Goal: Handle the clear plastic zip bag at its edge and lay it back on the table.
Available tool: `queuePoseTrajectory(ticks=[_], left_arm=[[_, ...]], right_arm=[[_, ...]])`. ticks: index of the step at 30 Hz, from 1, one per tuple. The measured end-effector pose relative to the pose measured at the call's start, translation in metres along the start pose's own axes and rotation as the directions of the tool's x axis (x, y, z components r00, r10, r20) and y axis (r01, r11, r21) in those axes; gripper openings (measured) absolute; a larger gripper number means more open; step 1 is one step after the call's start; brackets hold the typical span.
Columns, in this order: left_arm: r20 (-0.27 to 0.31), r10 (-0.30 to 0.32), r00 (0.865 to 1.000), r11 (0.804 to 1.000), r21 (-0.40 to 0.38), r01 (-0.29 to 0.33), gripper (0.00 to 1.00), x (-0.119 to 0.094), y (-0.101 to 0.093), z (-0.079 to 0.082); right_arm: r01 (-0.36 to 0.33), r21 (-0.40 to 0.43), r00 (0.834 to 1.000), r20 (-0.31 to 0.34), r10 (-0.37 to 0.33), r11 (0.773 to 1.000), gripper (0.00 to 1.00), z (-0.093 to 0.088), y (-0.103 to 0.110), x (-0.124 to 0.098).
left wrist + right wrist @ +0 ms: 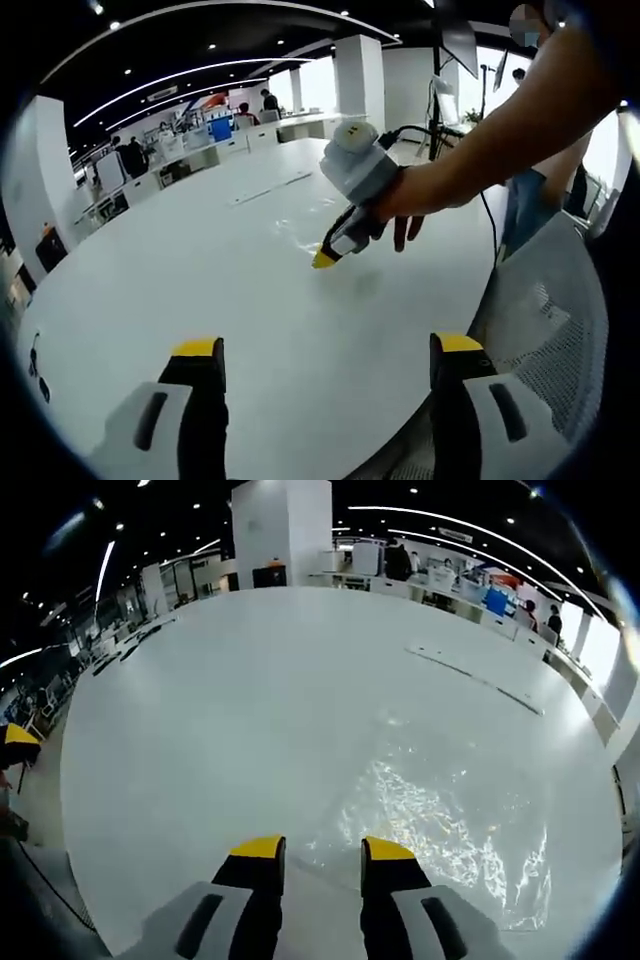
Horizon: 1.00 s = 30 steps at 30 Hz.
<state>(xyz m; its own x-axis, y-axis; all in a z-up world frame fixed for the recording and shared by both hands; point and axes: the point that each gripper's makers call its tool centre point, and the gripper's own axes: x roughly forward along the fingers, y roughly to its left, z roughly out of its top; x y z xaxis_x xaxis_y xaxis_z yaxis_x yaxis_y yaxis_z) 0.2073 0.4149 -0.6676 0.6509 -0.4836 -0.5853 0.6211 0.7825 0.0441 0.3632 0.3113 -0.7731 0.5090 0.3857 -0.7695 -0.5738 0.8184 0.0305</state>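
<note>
White table [250, 700] bears one clear bag [440, 810]; both hand-held grippers [325, 350] [322, 852] gape empty.

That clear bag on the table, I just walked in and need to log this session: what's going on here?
A person holds a hand-held gripper in each hand over a large white table. The right hand-held gripper is down at the near edge of the clear plastic zip bag, which lies flat and crinkled on the table. Its jaws stand slightly apart at the bag's edge; whether they pinch it cannot be told. The left hand-held gripper hangs back, open and holding nothing, above the table's near edge.
</note>
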Motion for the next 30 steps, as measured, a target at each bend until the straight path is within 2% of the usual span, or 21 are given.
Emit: queuePoseTrajectory(ticks=[3,8,15,20,24,27,30], left_arm=[[-0.002,0.003,1.0,1.0,-0.003,-0.003,0.83,0.0,0.001,-0.001],[-0.002,0.007,1.0,1.0,-0.005,-0.007,0.83,-0.001,0.003,-0.002],[0.0,0.007,1.0,1.0,-0.002,-0.007,0.82,0.0,0.004,-0.001],[0.002,0.005,1.0,1.0,0.003,-0.005,0.82,0.0,0.003,0.0],[0.004,0.002,1.0,1.0,0.004,-0.002,0.82,0.001,0.004,0.0],[0.004,0.0,1.0,1.0,0.007,0.0,0.82,0.001,0.004,0.0],[0.007,-0.002,1.0,1.0,0.01,0.002,0.82,0.002,0.004,0.0]], right_arm=[[0.004,0.006,1.0,-0.029,-0.004,1.0,0.23,-0.007,0.0,0.001],[0.003,0.01,1.0,-0.02,-0.003,1.0,0.22,-0.004,0.0,-0.003],[-0.02,-0.079,0.999,-0.047,0.016,0.997,0.23,-0.01,0.003,-0.005],[-0.04,-0.099,0.998,-0.062,0.034,0.994,0.23,-0.014,0.001,-0.003],[-0.067,-0.128,0.994,-0.092,0.056,0.99,0.22,-0.024,0.002,-0.01],[-0.077,-0.12,0.992,-0.108,0.064,0.99,0.22,-0.029,-0.001,-0.014],[-0.091,-0.077,0.987,-0.141,0.079,0.993,0.19,-0.033,-0.001,-0.02]])
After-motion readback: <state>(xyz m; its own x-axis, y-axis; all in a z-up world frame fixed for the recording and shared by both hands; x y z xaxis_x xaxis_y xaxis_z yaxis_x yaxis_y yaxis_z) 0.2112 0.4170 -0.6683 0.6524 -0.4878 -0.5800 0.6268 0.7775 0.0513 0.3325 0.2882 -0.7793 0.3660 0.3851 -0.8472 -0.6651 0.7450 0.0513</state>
